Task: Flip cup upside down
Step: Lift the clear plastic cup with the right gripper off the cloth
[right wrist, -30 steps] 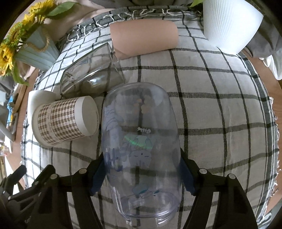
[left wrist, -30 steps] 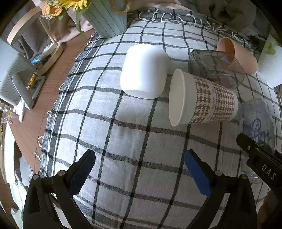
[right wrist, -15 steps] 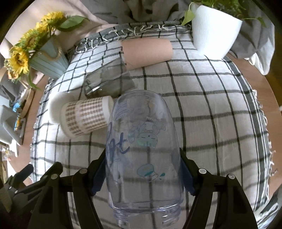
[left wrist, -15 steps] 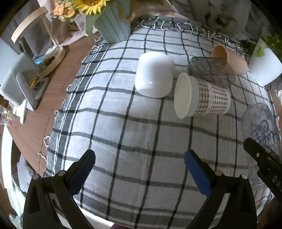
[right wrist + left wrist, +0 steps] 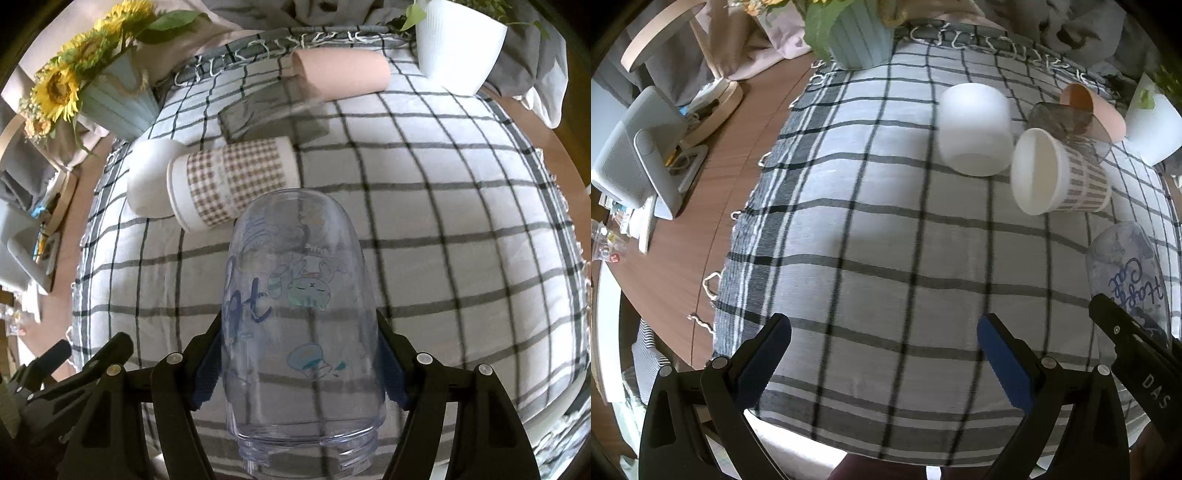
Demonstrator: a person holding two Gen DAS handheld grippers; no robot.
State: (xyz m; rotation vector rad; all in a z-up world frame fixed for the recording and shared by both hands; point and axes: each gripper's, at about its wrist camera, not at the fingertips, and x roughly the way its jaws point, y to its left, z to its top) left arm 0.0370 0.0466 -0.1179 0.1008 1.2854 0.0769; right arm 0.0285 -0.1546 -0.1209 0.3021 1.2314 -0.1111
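Observation:
My right gripper [image 5: 299,365] is shut on a clear plastic cup [image 5: 299,314] with cartoon prints and blue lettering. It holds the cup above the checked cloth, the rounded base pointing away and the threaded mouth toward the camera. The same cup shows in the left wrist view [image 5: 1126,273] at the right edge, next to the right gripper's black arm. My left gripper [image 5: 882,354] is open and empty above the near part of the cloth.
On the checked cloth [image 5: 443,221] lie a houndstooth paper cup [image 5: 232,188], a white cup [image 5: 975,129], a smoky glass [image 5: 273,118] and a pink cup [image 5: 340,72]. A sunflower vase [image 5: 110,99] stands back left, a white plant pot [image 5: 458,40] back right.
Both grippers have risen and pulled back, so the table looks farther away. The clear cup has lifted off the cloth with the right gripper and turned so its print faces the camera.

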